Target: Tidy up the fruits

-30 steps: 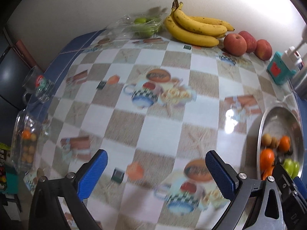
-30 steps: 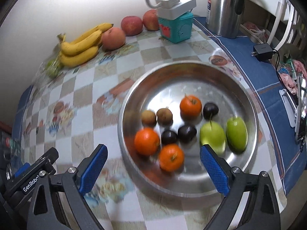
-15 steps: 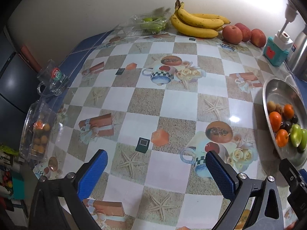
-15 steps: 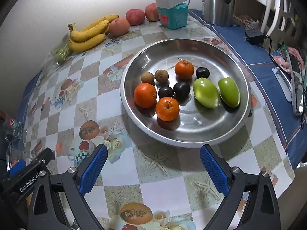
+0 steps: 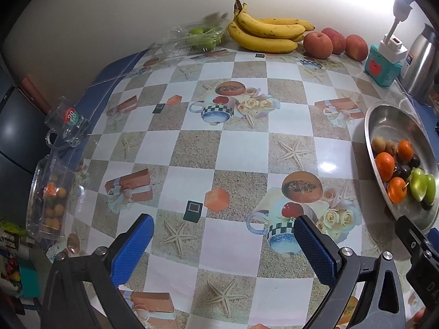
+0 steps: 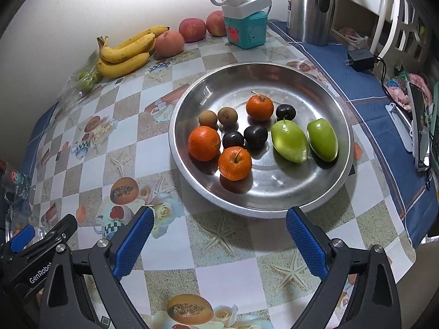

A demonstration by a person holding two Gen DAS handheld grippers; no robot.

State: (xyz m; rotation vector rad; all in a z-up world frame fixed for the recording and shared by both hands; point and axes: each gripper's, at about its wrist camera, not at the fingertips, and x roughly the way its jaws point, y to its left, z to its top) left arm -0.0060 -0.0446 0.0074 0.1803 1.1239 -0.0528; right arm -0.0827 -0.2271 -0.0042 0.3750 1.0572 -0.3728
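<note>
Plain off-white wall (image 5: 137, 5) behind the desk (image 5: 241, 150), brightly lit at upper right. Desk covered in glossy checked oilcloth with starfish and teacup prints over a blue cloth (image 6: 384, 109); ceiling light glints on it. White chair or rack (image 6: 389, 13) at right, possibly. Dark cabinet (image 5: 16, 126) at left.

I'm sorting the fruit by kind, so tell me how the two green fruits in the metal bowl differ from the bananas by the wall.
The green fruits are short, plump ovals lying loose and apart inside the metal bowl; the bananas are long, curved and joined in a bunch on the tablecloth against the wall. The green fruits look glossy and unmarked; the bananas are yellow with dark specks. Neither is in a gripper.
</note>
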